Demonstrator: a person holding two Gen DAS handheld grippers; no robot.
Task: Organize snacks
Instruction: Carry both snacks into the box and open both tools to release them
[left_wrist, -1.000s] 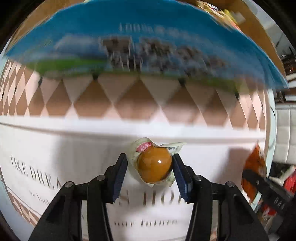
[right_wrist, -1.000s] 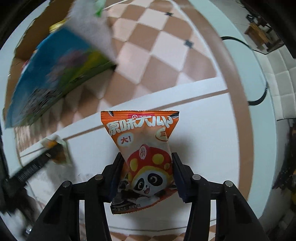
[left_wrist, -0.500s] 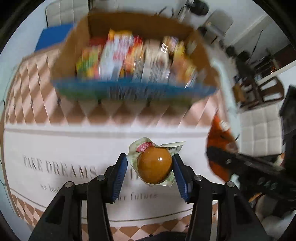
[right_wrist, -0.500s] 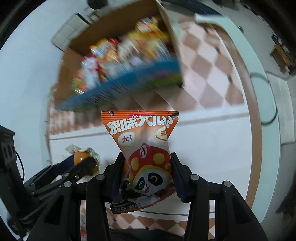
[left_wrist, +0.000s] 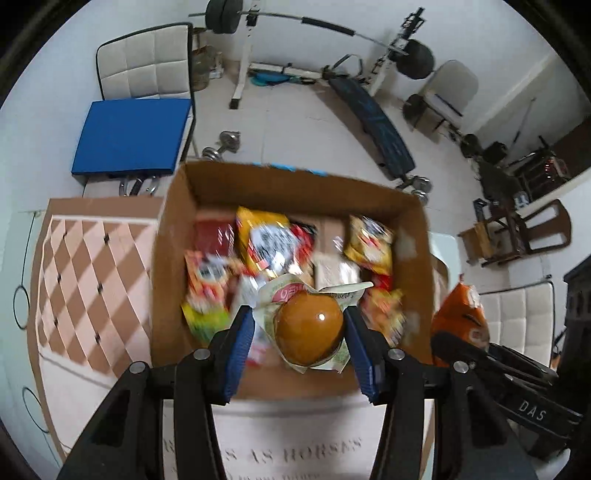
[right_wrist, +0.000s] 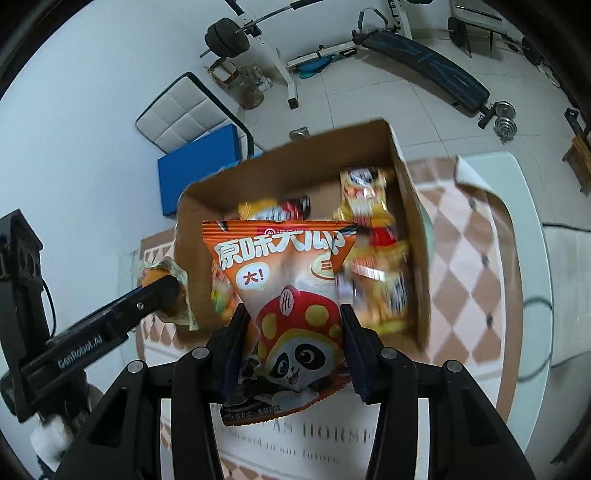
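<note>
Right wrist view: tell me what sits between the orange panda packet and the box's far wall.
In the right wrist view, loose snack packets and a bare patch of box floor lie between the orange panda packet and the cardboard box's far wall.

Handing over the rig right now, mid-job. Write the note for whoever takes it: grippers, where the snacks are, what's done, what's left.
Left gripper: shut on the wrapped brown bun, held above the near side of the cardboard box.
Right gripper: shut on the orange panda snack bag, also above the box.
Box: on the checkered tablecloth, open, already holding many snack packets.
Done: both items picked up and brought over the box.
Left: lower each into the box and release. Any loose snacks on the table are not in view.
</note>
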